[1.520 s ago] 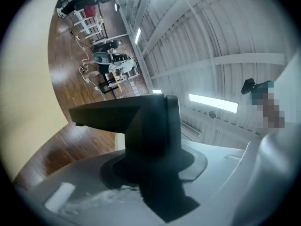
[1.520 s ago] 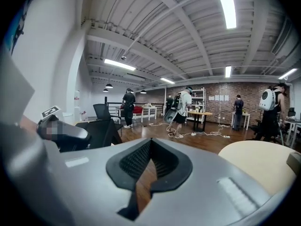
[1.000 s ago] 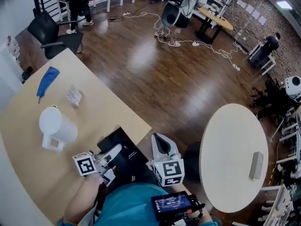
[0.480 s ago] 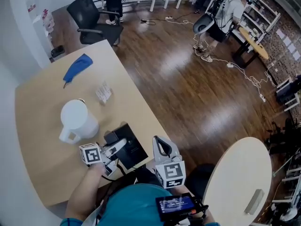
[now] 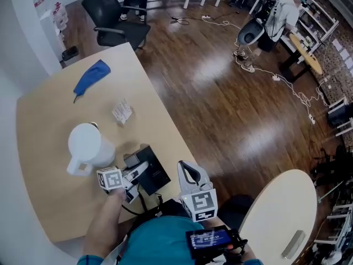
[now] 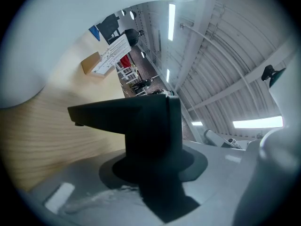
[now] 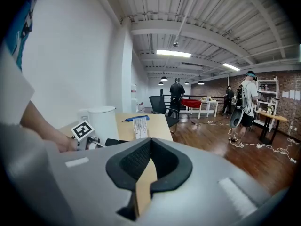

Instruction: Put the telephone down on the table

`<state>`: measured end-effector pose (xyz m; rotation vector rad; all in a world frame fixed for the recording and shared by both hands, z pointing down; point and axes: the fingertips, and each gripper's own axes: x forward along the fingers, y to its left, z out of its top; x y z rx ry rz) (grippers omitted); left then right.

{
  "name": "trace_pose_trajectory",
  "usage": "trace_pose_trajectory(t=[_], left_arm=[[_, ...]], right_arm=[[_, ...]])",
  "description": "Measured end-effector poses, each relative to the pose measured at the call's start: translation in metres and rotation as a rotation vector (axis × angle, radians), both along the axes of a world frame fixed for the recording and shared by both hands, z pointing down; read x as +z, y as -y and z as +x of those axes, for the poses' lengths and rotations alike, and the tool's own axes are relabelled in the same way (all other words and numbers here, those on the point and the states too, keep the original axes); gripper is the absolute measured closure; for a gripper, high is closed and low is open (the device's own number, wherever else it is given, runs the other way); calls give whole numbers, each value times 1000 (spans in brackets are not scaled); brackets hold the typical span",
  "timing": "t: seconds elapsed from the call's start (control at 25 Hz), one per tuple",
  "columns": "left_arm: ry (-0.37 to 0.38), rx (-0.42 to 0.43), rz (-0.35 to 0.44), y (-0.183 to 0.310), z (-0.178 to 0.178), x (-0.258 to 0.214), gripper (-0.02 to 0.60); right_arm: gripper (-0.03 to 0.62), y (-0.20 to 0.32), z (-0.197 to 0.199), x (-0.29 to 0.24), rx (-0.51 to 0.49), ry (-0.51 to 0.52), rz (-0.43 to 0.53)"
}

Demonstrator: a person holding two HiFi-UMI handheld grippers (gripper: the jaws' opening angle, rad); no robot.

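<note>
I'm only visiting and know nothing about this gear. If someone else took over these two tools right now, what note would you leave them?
Left gripper: clamped on the black telephone, low at the near edge of the table, beside the white jug.
Right gripper: shut, empty, held off the table edge.
Done: telephone is down at the tabletop; whether it fully rests there is unclear.
Left: settle it flat, open the left jaws, draw back.

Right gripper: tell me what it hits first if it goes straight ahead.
Likely the table, near its corner: the right gripper points over the bare top, right of the telephone. Height is unclear; it might pass above.
</note>
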<state>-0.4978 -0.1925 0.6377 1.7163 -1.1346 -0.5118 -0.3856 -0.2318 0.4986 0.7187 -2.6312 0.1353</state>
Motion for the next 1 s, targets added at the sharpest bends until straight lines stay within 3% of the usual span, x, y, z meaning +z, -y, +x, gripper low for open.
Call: trace_pose_trajectory(t=[0.84, 0.88, 1.0], left_arm=[[-59, -47, -68, 4, -13, 41, 380], [-72, -68, -71, 3, -17, 40, 374], [-228, -140, -5, 4, -19, 22, 374]], right_arm=[[600, 2, 13, 6, 29, -4, -20], [600, 2, 15, 6, 33, -2, -20], [600, -2, 20, 5, 48, 3, -21]])
